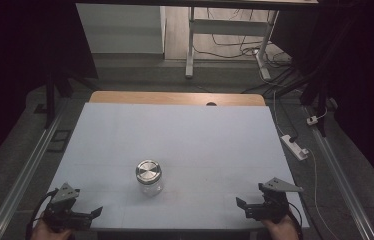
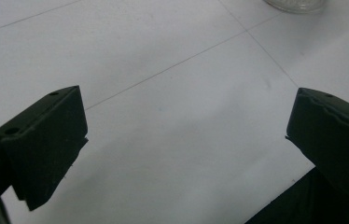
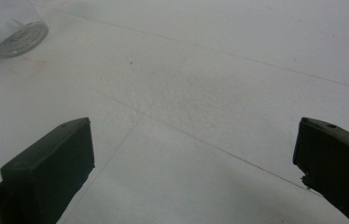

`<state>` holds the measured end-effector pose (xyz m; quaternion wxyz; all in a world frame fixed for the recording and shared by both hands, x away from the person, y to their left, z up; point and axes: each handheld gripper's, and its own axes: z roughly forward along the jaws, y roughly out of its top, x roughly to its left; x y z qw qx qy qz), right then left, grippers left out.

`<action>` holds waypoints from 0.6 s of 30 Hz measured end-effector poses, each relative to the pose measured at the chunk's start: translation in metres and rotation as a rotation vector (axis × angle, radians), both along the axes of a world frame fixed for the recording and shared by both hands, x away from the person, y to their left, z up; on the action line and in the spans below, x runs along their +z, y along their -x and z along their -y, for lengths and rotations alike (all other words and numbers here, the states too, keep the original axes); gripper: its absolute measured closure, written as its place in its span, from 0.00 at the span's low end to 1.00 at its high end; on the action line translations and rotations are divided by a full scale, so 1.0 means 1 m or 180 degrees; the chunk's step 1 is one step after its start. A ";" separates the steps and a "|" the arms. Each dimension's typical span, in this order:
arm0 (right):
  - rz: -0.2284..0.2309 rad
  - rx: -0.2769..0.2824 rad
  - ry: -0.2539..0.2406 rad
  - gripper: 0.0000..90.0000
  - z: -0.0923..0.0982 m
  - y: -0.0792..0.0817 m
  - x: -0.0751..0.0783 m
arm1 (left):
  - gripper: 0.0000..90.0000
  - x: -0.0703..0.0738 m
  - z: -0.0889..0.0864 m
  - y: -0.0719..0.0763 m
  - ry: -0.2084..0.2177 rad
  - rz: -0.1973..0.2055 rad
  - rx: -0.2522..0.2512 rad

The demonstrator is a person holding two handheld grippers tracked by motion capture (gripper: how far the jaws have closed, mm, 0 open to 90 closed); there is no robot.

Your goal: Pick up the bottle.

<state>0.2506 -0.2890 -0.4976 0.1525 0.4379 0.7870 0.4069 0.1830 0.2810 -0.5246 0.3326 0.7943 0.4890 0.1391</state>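
Jar (image 1: 149, 176) sits upright on the desk (image 1: 185, 135), a bit left of centre toward my edge, clear glass w/ a metal screw lid (image 1: 148, 170) on top. Nothing else near it. Left tool (image 1: 91, 214) is at the near-left corner, jaws wide apart & empty; in the left gripper view the jar base (image 2: 296, 4) just peeks in at the top. Right tool (image 1: 243, 206) is at the near-right corner, also spread & empty, jar well off to its left (image 3: 16, 30). My read: approach phase, prob. opening the jar. I'd bring left in low to clamp the glass body square, not the lid, then right onto the lid rim from above. Glass is slick, so centre it btw the pads first.
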 end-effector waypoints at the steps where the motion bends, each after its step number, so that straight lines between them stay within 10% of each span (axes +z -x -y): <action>1: -0.0003 0.0019 -0.0006 0.00 0.000 0.000 0.000 | 0.00 0.000 0.000 0.000 0.0000 0.0000 0.0000; 18: -0.0023 0.0186 0.0059 0.00 -0.004 0.000 0.000 | 0.00 0.000 -0.004 -0.002 0.0116 -0.0056 -0.0002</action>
